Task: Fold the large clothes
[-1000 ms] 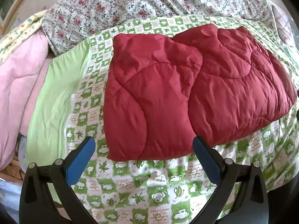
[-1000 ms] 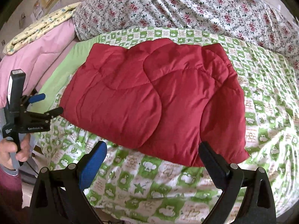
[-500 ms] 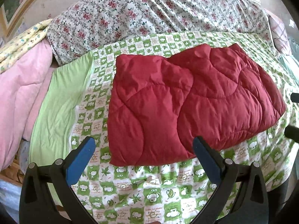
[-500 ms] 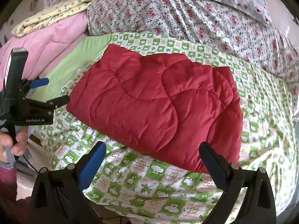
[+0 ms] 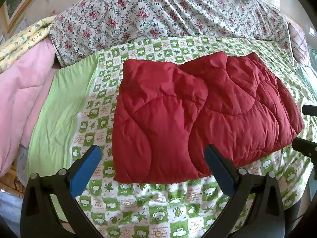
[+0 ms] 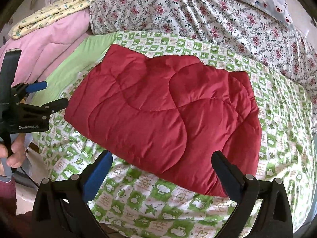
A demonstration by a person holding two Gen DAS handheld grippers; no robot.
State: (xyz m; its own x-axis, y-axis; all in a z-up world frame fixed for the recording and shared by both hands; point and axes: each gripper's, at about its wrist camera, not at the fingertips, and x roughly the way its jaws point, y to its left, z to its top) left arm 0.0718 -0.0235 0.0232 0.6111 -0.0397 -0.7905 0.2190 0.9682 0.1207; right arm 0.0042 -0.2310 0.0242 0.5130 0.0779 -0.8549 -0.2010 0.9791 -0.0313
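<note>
Left wrist view: your left gripper gapes empty, short of the red quilted garment, folded on the green checked bedspread. It looks finished, though fisheye bending hides details.

Right wrist view: your right gripper gapes likewise; tidy any loose edge next.

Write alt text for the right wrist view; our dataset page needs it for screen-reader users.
A folded red quilted garment lies on a green-and-white checked sheet, with nothing touching it. The right gripper frames it from below, jaws open; the left gripper, hand-held, hangs open at the left edge.
</note>
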